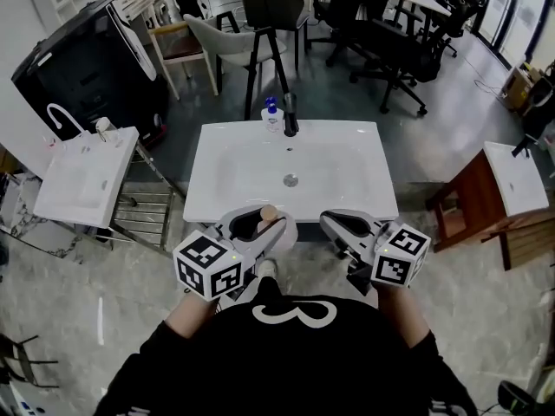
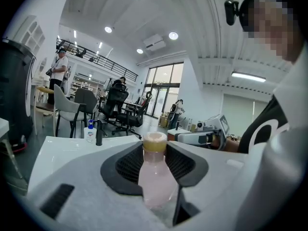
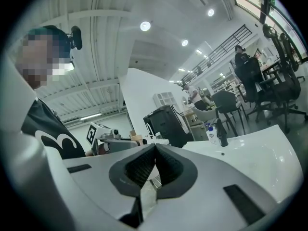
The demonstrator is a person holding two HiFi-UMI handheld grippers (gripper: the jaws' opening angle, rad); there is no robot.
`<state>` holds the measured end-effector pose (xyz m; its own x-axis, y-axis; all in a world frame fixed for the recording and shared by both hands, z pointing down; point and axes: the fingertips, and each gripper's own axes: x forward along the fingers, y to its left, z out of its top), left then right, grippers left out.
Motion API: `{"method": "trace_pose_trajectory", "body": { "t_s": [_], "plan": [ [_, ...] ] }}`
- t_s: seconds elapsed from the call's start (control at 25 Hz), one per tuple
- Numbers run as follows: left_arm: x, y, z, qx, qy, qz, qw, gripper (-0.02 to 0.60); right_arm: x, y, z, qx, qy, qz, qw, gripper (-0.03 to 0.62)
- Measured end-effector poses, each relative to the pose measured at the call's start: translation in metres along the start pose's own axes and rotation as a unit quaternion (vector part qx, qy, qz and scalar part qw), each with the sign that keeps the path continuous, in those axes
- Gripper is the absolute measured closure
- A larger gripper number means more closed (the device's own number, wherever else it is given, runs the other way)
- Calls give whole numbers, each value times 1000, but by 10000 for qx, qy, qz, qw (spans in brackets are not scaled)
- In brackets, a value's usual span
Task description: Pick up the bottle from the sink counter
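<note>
Open office, chairs behind; white sink counter (image 1: 217, 154) in front. L gripper (image 2: 155, 153) is clamped part-way on bottle (image 2: 154, 177), mid-body, cap up, at counter's near edge. R gripper (image 3: 155, 147) closed, empty. Bottle looks light, smooth plastic, prob slippery; body grip below neck seems best. Soap pump (image 1: 271, 116) by tap (image 1: 290, 115), back edge.

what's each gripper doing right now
Left gripper: shut on the pink bottle.
Right gripper: shut, nothing between the jaws.
</note>
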<state>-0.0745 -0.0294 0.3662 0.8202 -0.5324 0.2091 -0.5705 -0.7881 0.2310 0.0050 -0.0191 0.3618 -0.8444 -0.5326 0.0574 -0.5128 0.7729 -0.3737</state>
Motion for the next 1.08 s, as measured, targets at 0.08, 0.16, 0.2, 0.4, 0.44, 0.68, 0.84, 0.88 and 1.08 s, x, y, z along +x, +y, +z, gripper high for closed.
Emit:
{"method": "trace_pose_trajectory", "body": {
  "t_s": [0.08,0.16,0.2,0.4,0.44,0.68,0.84,0.88,1.08],
  "plan": [
    [-1,-5,2,28,-17,-8,10000,436,-3,4,2,-49,-32,34,10000,580],
    [-2,-9,3,92,-3,9,10000,435,-4,7,3,-72,-47,42,10000,580],
    [-2,-10,3,109,13,11,9999,435,-5,8,2,-93,-45,42,9999,580],
    [-3,-16,6,101,-6,-4,9999,435,-6,14,3,-156,-71,109,9998,580],
    [-3,-17,6,83,-17,-7,10000,436,-6,14,3,-152,-89,112,9998,580],
    [-4,-19,4,44,4,-25,10000,435,-9,16,5,-159,-151,70,9997,580],
    [-5,-21,4,16,4,-56,10000,436,-11,17,5,-178,-145,49,9997,580],
    [-6,-21,4,16,1,-55,10000,436,-11,18,4,-179,-146,47,9997,580],
    [-11,-21,3,27,-35,-64,10000,435,-9,22,0,-206,-123,34,9997,580]
  ]
}}
